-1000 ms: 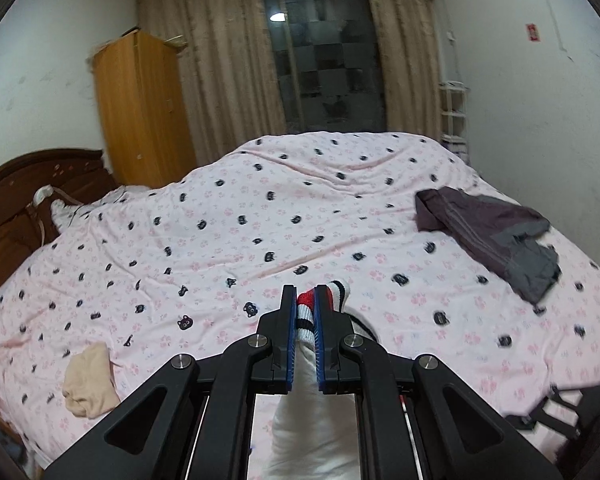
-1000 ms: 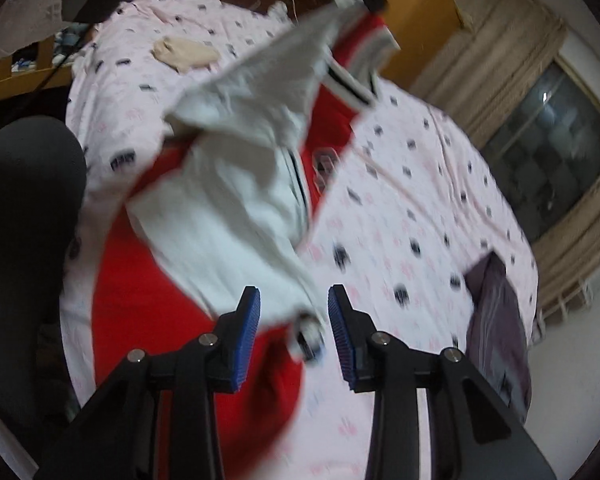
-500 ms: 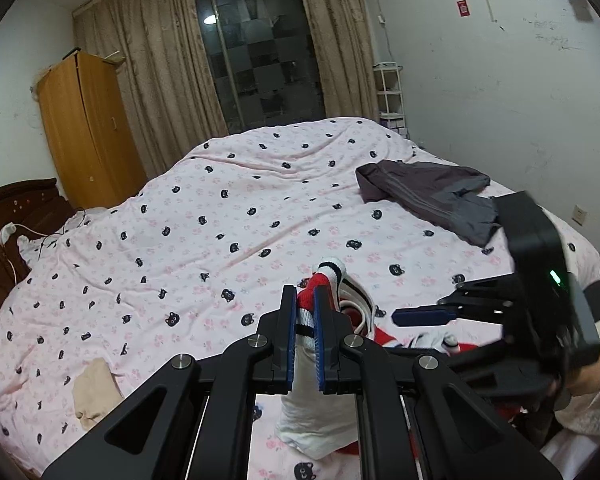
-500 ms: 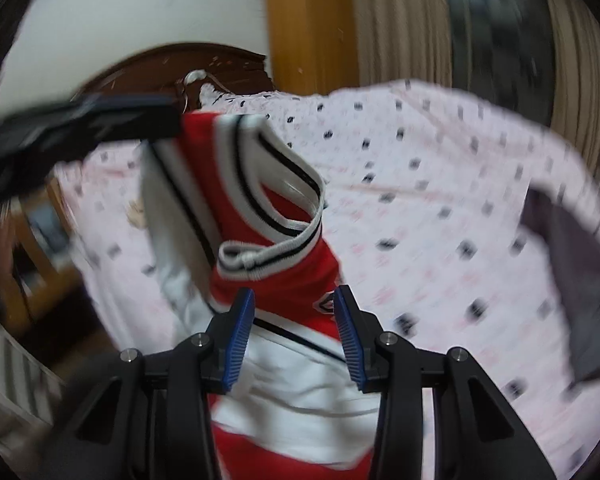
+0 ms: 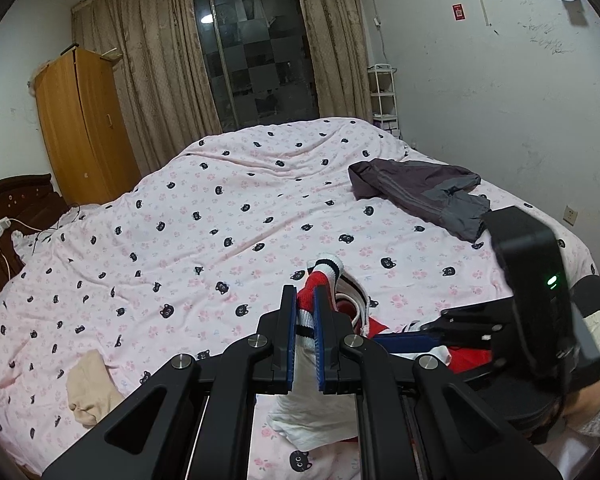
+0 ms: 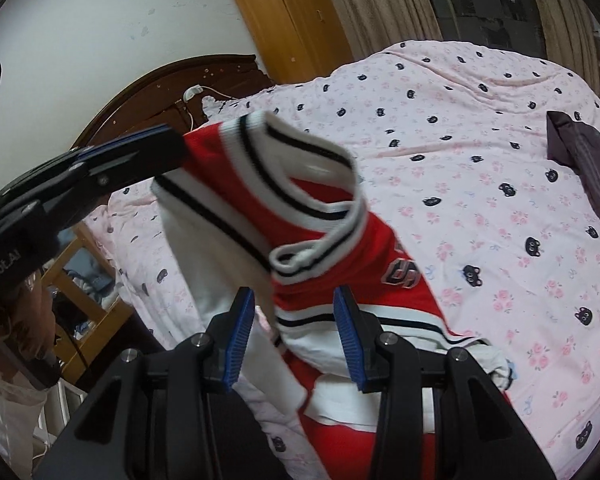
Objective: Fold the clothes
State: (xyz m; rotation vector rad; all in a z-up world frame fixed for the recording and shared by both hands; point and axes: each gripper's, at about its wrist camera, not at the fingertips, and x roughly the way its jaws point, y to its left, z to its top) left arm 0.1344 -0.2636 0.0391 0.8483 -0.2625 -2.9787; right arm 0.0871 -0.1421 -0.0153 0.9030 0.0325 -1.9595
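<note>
Red-and-white jersey [image 6: 340,264] lifted over the pink bed [image 5: 204,248], left tool [image 5: 304,332] clamped on its striped trim, right tool [image 6: 294,336] parted, fabric between

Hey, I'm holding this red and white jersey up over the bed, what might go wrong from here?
1. Only the left gripper pinches the jersey, at its striped edge; the thin hold might slip and drop it in a heap on the bed.
2. The right gripper is open, with cloth between its pads; closing now may bunch several layers and crease the fold.
3. The dark shorts lie nearby on the right; spreading the jersey could overlap them.
</note>
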